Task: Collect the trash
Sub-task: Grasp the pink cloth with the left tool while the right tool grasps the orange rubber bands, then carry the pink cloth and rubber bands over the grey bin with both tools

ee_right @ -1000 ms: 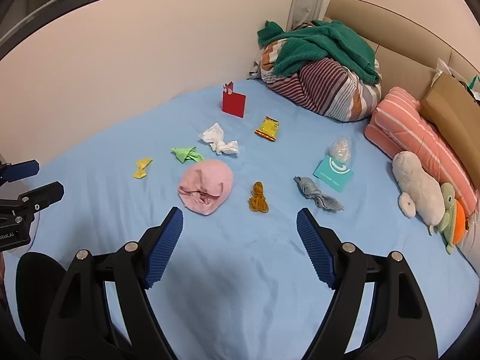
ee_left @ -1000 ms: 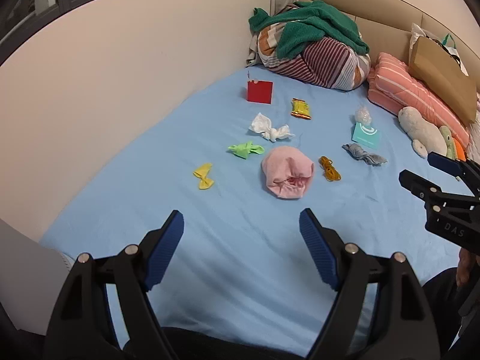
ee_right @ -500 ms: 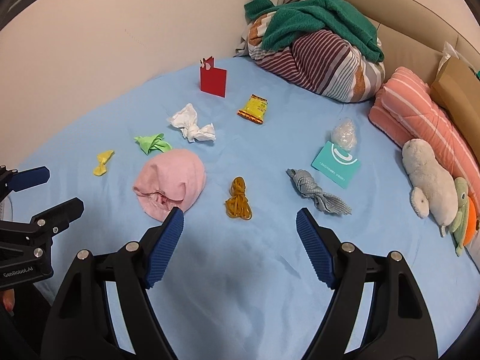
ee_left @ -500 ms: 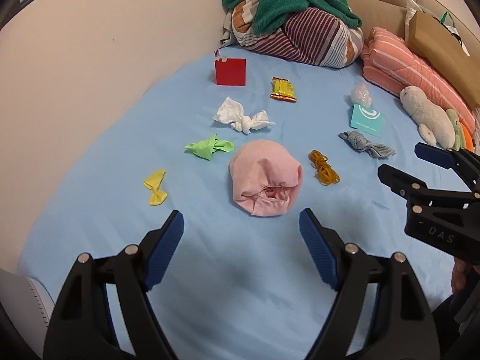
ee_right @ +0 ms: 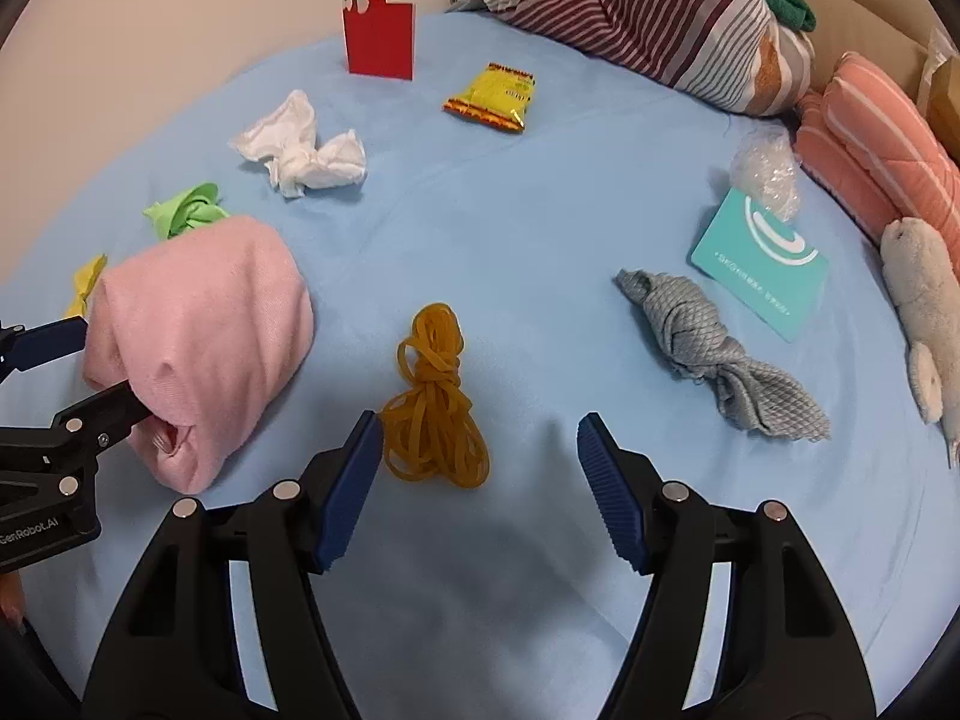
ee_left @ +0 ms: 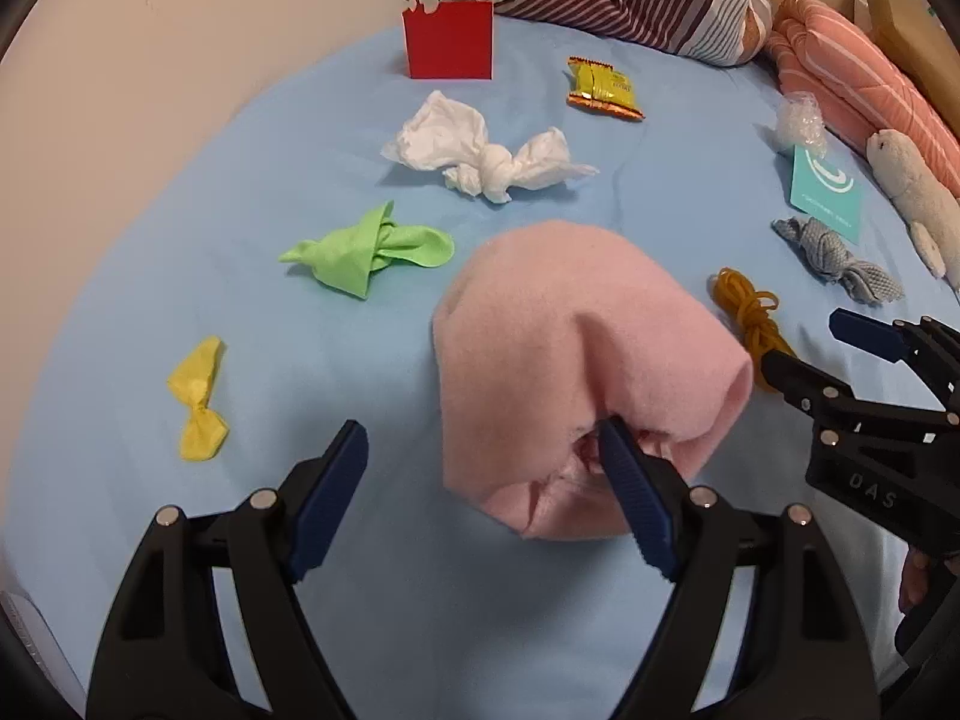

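Dropped lower and closer to the bed (ee_right: 540, 210) than a second ago, both tongs. Left tongs (ee_left: 480, 468) spread wide, gripping nothing: one finger poking at the open mouth of the pink cloth bag (ee_left: 576, 348), the other over bare blue sheet. Right tongs (ee_right: 480, 456) closing, pads not yet pressing anything, with the yellow rubber-band bundle (ee_right: 435, 396) just ahead, near the left pad. Scattered around on the sheet: white tissue knot (ee_right: 300, 147), green scrap (ee_left: 366, 249), yellow scrap (ee_left: 198, 399), snack wrapper (ee_right: 492, 97), grey cloth knot (ee_right: 714, 354), teal card (ee_right: 759, 264), red card (ee_right: 380, 36) standing upright.
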`<action>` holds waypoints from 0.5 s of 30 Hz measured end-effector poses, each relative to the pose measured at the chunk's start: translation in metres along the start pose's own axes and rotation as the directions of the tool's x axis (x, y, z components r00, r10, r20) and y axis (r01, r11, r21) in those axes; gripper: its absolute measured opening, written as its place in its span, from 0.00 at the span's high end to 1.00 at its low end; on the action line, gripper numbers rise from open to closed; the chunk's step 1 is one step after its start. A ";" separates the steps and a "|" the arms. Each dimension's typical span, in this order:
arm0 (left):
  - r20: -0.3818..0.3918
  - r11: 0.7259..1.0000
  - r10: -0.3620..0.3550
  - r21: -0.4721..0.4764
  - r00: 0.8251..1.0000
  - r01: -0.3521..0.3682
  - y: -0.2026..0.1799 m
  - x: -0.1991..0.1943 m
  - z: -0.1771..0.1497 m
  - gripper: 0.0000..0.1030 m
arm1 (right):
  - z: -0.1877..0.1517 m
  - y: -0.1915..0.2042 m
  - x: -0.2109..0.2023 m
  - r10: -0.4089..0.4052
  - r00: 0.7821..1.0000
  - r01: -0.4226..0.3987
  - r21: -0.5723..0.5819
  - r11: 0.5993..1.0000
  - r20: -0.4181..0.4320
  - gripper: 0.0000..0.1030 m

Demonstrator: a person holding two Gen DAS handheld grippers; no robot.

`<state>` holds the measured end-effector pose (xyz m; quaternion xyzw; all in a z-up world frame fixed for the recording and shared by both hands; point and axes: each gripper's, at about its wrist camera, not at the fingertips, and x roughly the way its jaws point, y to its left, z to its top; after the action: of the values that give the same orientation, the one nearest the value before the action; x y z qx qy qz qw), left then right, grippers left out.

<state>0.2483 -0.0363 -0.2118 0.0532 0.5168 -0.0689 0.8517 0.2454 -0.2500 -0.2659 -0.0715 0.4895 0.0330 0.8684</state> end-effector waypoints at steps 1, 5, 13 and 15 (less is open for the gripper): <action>-0.004 1.000 -0.005 0.003 1.000 0.005 0.000 0.006 -0.001 0.24 | -0.001 0.000 0.006 0.006 1.000 -0.006 -0.001 1.000 -0.009 0.37; -0.021 0.998 -0.068 -0.001 0.997 0.068 -0.002 0.021 -0.007 0.46 | -0.002 0.002 0.020 0.052 0.999 -0.052 -0.003 0.999 -0.011 0.52; 0.005 0.991 -0.130 0.027 0.992 0.130 -0.013 0.009 -0.007 0.86 | -0.003 0.013 0.009 0.115 0.993 -0.115 -0.027 0.993 0.003 0.88; 0.008 0.989 -0.144 0.016 0.990 0.144 -0.010 0.003 -0.007 0.87 | -0.004 0.012 0.002 0.118 0.993 -0.118 -0.015 0.993 0.008 0.88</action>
<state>0.2416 -0.0456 -0.2177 0.0219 0.5150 -0.1344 0.8463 0.2417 -0.2387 -0.2705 -0.0485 0.4890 0.0883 0.8665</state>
